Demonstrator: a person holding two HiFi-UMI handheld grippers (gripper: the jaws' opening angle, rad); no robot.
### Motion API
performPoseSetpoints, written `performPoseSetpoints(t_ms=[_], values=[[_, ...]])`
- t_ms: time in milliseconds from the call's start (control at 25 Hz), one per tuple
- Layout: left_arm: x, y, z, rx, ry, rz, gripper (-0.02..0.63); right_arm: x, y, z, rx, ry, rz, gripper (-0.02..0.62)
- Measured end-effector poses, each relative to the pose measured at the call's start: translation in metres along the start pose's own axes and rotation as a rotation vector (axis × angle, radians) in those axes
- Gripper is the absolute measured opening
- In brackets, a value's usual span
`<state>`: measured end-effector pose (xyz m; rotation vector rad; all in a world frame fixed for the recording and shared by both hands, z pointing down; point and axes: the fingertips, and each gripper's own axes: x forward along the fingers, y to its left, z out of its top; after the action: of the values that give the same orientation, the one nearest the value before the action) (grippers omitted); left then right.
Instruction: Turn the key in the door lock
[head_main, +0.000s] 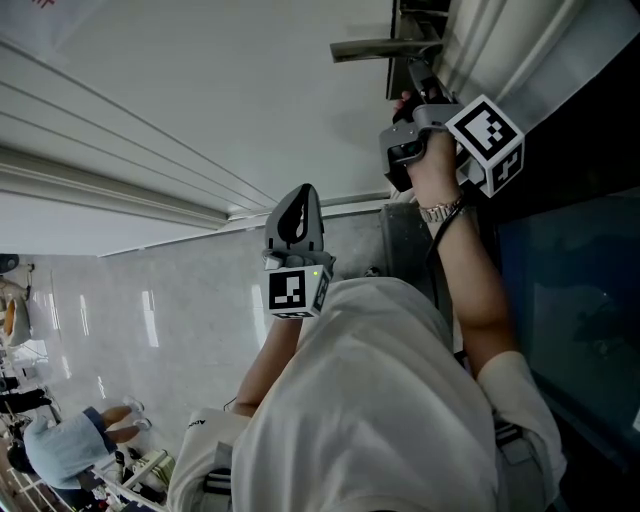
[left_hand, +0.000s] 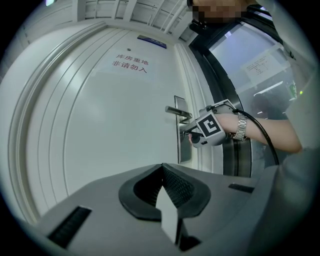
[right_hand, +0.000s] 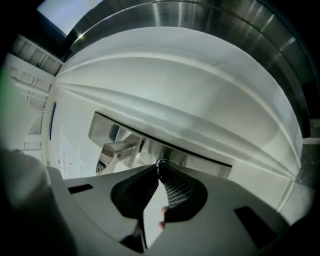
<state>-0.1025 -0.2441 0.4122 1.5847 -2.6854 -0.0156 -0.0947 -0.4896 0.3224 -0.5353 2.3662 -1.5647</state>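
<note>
Right gripper view: my right tool (right_hand: 160, 171) pinches the key (right_hand: 161, 162) at its tips, in the lock plate (right_hand: 190, 156), handle (right_hand: 117, 146) just beside. My left tool (left_hand: 162, 169), pressed together and empty, hangs well back from the door (left_hand: 100, 130), with free room around.

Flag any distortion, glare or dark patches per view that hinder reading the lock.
Head view: even light on the white door, dark glass at right. Left gripper view: fisheye bows the door's panel lines, corners black. Right gripper view: tilted, bowed; glare on the lock plate; the key in the right gripper is tiny and dim.
</note>
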Motion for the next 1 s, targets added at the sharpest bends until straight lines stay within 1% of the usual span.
performPoseSetpoints(t_ms=[240,520,640,800,880,1000], values=[[-0.002,0.0,0.001,0.0,-0.003,0.002,0.009,-0.001,0.001,0.0,-0.1,0.011,0.012,0.021],[0.0,0.001,-0.005,-0.004,0.012,0.006,0.009,0.003,-0.005,-0.002,-0.093,0.065,0.022,0.034],[0.001,0.005,-0.006,-0.004,0.013,0.01,0.009,0.006,-0.004,-0.008,-0.103,0.109,0.031,0.038],[-0.003,0.002,-0.009,-0.009,0.027,0.024,0.009,-0.001,-0.007,-0.02,-0.142,0.182,0.045,0.051],[-0.006,0.004,-0.011,-0.011,0.034,0.032,0.009,-0.005,-0.011,-0.031,-0.169,0.218,0.04,0.051],[-0.014,0.007,-0.015,-0.012,0.034,0.042,0.009,-0.016,-0.02,-0.058,-0.216,0.282,0.028,0.051]])
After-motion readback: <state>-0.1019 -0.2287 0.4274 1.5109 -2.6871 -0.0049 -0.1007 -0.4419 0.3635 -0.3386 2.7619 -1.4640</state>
